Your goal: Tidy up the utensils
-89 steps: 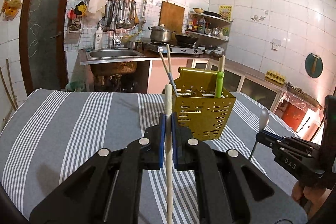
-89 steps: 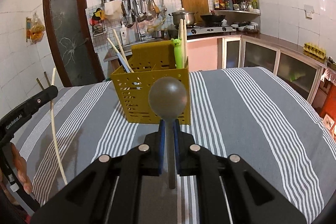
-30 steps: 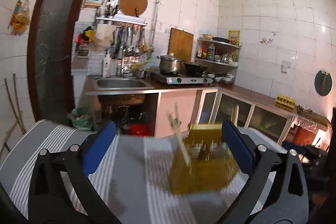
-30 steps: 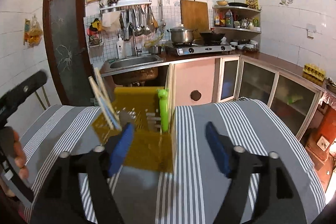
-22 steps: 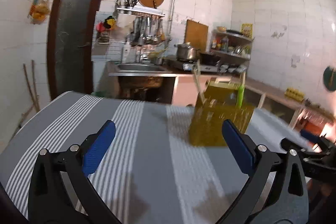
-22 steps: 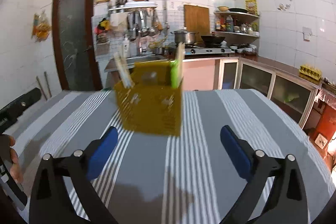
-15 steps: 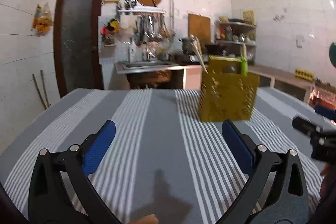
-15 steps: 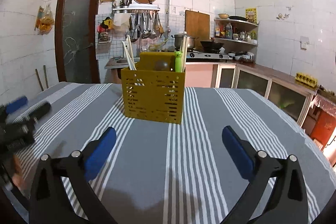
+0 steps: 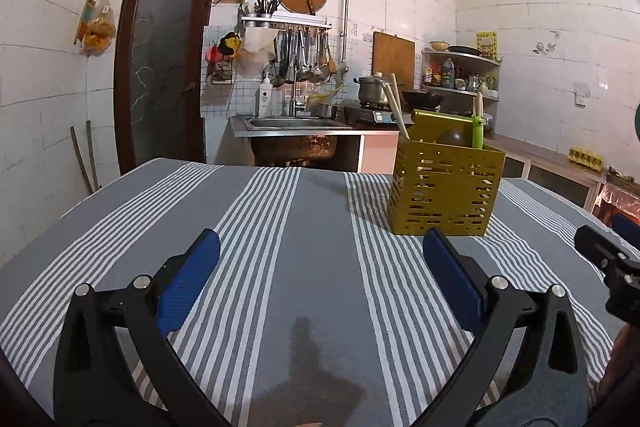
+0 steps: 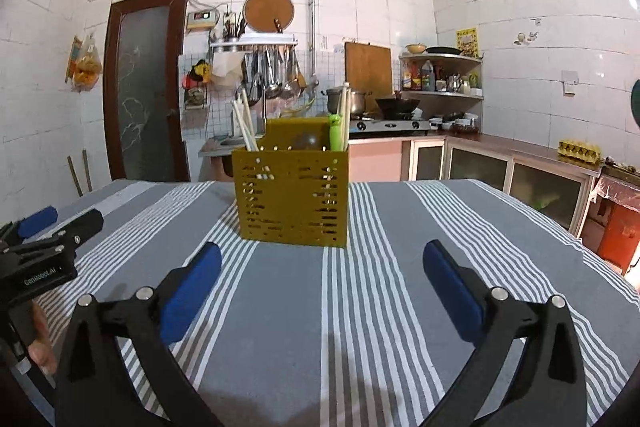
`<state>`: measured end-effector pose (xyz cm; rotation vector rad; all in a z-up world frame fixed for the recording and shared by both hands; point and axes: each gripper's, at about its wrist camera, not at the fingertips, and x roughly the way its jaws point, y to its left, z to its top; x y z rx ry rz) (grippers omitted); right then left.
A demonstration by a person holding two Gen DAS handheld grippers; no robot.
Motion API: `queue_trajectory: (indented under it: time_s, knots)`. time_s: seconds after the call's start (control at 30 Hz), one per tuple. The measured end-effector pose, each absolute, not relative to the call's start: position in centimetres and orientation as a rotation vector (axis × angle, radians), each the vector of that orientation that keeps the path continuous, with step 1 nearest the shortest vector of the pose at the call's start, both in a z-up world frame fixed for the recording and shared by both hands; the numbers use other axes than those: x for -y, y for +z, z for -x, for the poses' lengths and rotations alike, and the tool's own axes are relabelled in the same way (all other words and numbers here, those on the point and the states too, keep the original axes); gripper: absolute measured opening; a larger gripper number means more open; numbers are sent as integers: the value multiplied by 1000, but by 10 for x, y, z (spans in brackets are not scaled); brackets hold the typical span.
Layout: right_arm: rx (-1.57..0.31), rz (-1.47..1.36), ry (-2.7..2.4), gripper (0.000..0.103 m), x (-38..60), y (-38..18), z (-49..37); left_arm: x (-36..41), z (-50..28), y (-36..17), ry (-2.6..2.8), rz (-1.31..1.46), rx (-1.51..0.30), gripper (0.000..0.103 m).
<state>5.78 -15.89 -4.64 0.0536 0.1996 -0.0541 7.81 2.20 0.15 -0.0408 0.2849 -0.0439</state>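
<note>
A yellow perforated utensil holder stands on the striped tablecloth. In it stand pale chopsticks, a dark spoon and a green-handled utensil. My left gripper is open and empty, low over the cloth, nearer than the holder and to its left. My right gripper is open and empty, in front of the holder. Each gripper shows at the edge of the other's view, the right and the left.
The grey and white striped tablecloth covers the table. Behind it are a sink, a stove with pots, hanging ladles, a brown door and low cabinets.
Three seconds ago the left gripper held a chopstick and the right a spoon; both now stand in the holder. Both grippers have opened and drawn back and down from the holder.
</note>
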Motion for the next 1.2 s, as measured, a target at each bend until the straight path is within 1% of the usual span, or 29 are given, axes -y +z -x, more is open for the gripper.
queue_trajectory:
  time_s: [0.37, 1.2]
  knots:
    - [-207, -69, -60, 99, 164, -49, -60, -10, -75, 1, -65, -13, -287, 98]
    - [-224, -54, -106, 99, 163, -52, -62, -11, -75, 1, -50, -2, -292, 98]
